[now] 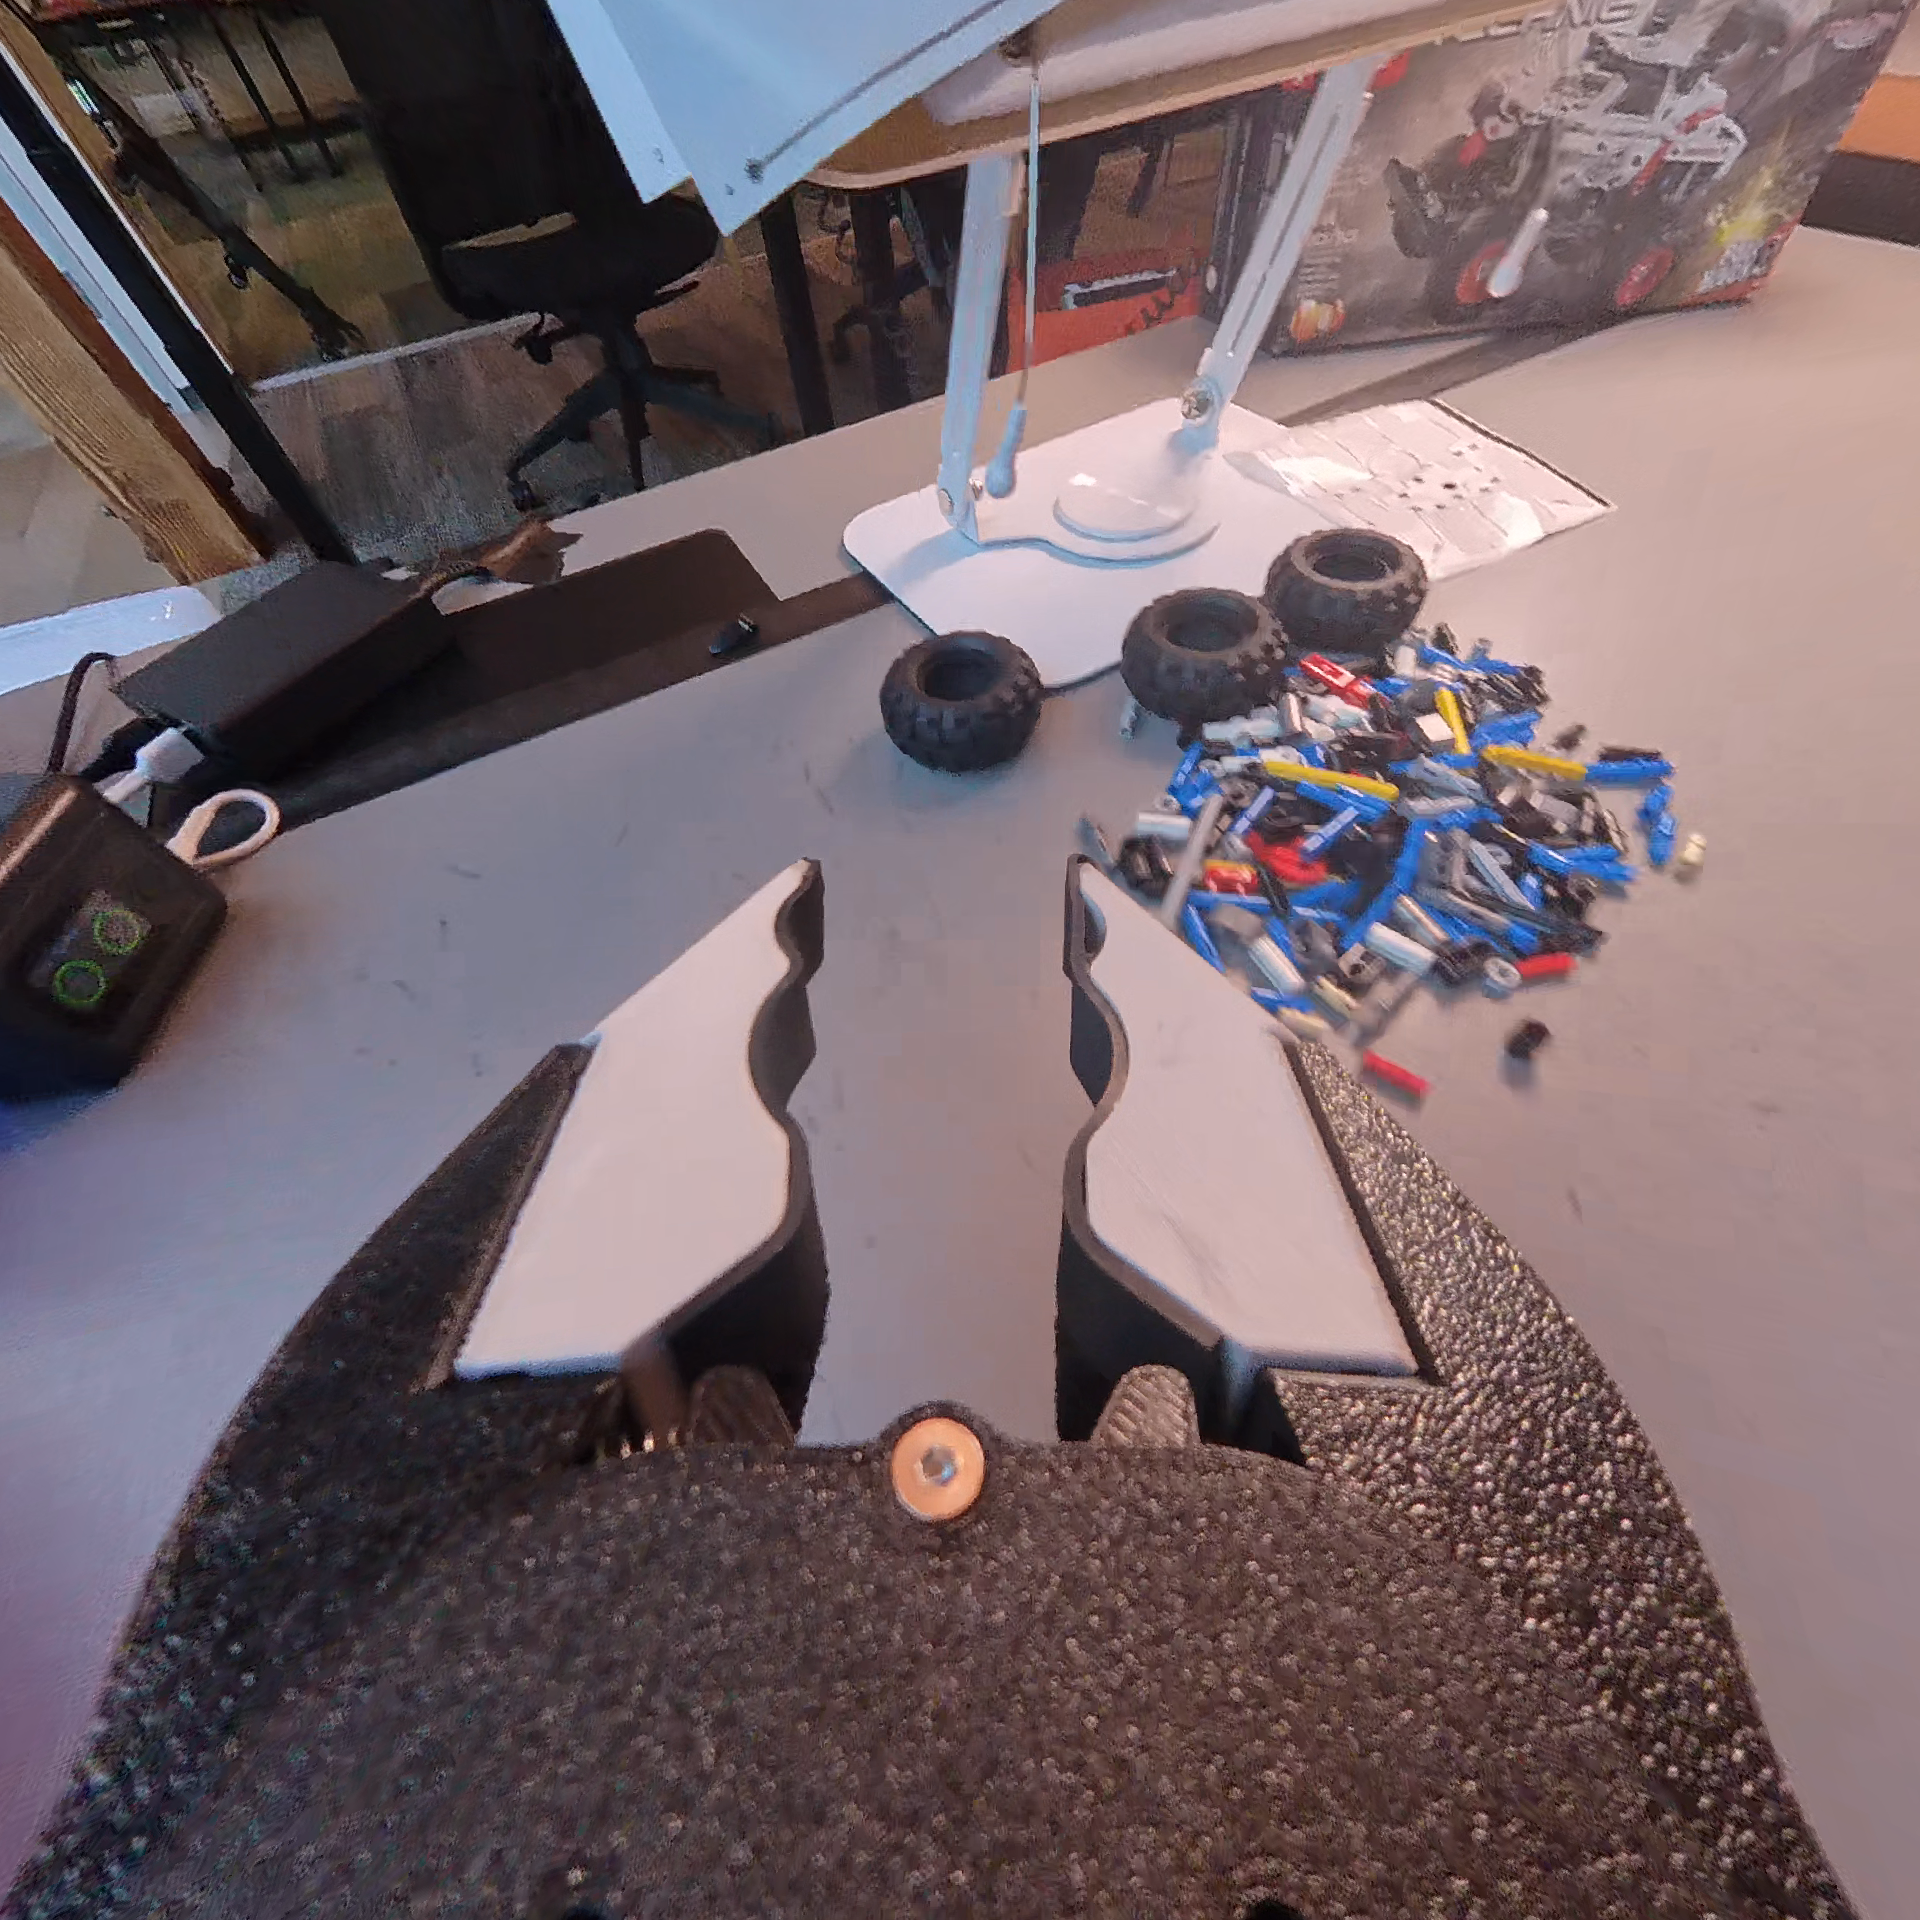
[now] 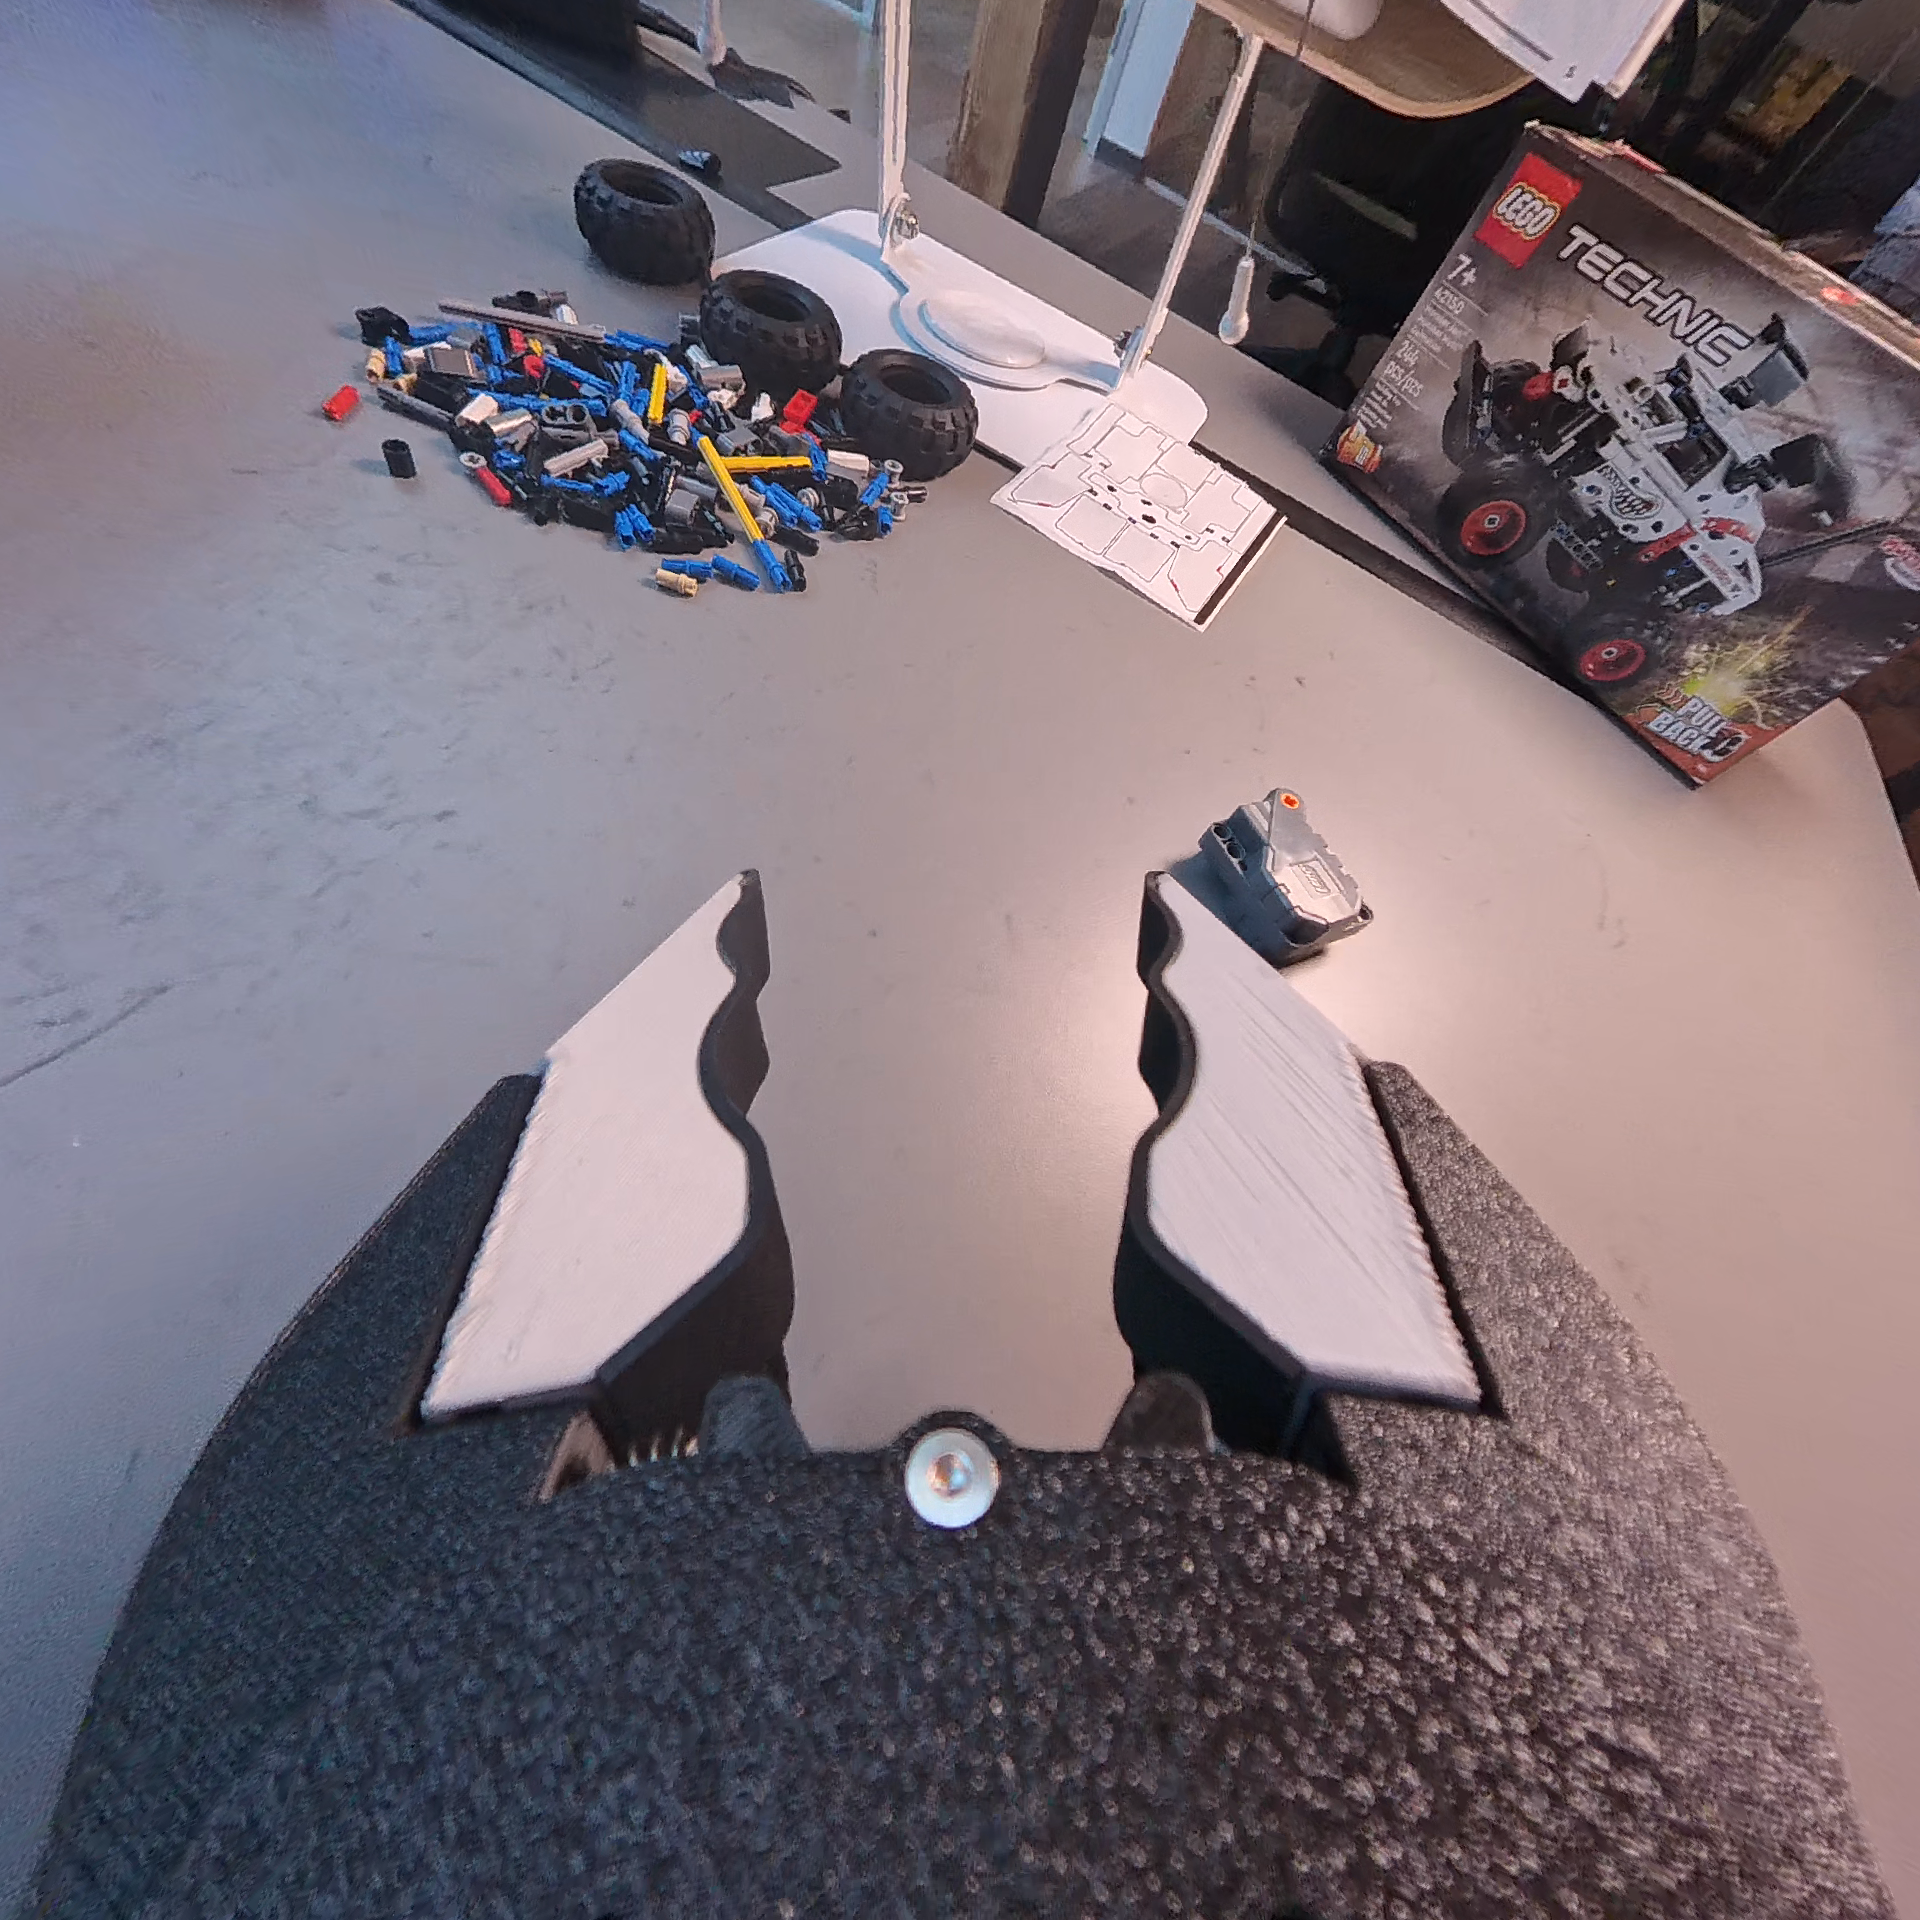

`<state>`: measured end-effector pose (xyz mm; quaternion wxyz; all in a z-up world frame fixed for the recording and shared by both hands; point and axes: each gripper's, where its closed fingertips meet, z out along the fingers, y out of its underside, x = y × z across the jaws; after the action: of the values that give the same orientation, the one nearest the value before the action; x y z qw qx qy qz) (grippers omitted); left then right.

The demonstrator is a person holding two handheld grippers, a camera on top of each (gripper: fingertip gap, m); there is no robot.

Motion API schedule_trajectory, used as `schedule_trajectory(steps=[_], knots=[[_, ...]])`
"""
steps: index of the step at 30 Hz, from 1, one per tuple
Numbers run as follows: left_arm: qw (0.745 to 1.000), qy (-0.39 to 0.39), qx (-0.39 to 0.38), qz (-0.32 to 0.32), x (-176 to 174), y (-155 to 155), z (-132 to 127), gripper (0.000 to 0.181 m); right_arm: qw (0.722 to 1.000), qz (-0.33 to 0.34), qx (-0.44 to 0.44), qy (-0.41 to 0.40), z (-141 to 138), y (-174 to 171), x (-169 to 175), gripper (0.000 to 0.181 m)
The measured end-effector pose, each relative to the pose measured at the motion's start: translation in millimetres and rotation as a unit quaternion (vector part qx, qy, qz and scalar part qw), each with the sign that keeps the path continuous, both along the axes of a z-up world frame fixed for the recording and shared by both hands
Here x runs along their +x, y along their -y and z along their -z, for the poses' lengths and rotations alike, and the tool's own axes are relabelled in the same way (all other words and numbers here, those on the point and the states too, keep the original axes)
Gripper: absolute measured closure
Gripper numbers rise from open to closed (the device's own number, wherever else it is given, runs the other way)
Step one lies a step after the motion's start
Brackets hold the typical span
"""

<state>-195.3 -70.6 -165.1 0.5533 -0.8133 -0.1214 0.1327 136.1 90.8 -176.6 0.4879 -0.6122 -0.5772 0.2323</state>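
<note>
Left gripper [image 1: 943, 883]: black textured body, white-faced fingers with wavy black inner pads. The fingers are spread apart and nothing is held between them; only bare grey tabletop [image 1: 520, 987] is seen in the gap. The gripper is held above the table surface. Just beside the right fingertip a pile of small plastic building pieces [image 1: 1392, 842], blue, black, grey, yellow and red, is spread on the table. Three black knobby rubber tyres are noted beyond the pile: one standing alone [image 1: 961, 701] to the left, two [image 1: 1205, 655] [image 1: 1345, 590] touching the pile's far edge. A white flat lamp base with two thin white arms [image 1: 1039, 520] is seen behind the tyres, and a white sticker sheet [image 1: 1423, 483] beside it. A black box-shaped device with green rings on its face [image 1: 88, 935] is seen at the left edge.

Right gripper [image 2: 951, 894]: same build, fingers likewise spread wide, nothing pinched, bare table between them. A small grey blocky plastic motor unit with an orange dot [image 2: 1283, 883] lies on the table just beside the right fingertip; contact cannot be told. The printed cardboard toy box showing a white truck [image 2: 1662, 468] stands well apart at the right. The piece pile is seen far off to the upper left.
</note>
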Motion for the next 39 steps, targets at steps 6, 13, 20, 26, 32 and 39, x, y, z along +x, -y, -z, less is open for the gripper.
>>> schedule_trajectory(steps=[6, 13, 20, 26, 32, 39], knots=[[0.998, 0.048, -0.017, -0.020, -90, -78, 20, 0.138, 1.000, 0.006, -0.012, 0.000, 1, -3, 1, 0.110], [0.989, 0.086, -0.119, -0.001, -149, -135, 58, 0.147, 0.999, 0.003, -0.038, -0.003, 3, -5, 0, 0.110], [0.978, 0.089, -0.179, 0.052, -160, -160, 75, 0.158, 0.997, 0.008, -0.073, -0.022, 0, -9, 2, 0.111], [0.979, 0.074, -0.188, 0.040, -165, -146, 72, 0.174, 0.996, 0.004, -0.080, -0.025, -1, -9, 3, 0.111], [0.968, 0.120, -0.129, 0.178, -62, -101, 33, 0.174, 0.996, -0.004, -0.082, -0.036, -5, -7, 3, 0.113], [0.932, 0.100, -0.141, 0.317, 71, -73, 36, 0.159, 0.997, -0.016, -0.069, -0.004, 4, -2, -1, 0.113]])
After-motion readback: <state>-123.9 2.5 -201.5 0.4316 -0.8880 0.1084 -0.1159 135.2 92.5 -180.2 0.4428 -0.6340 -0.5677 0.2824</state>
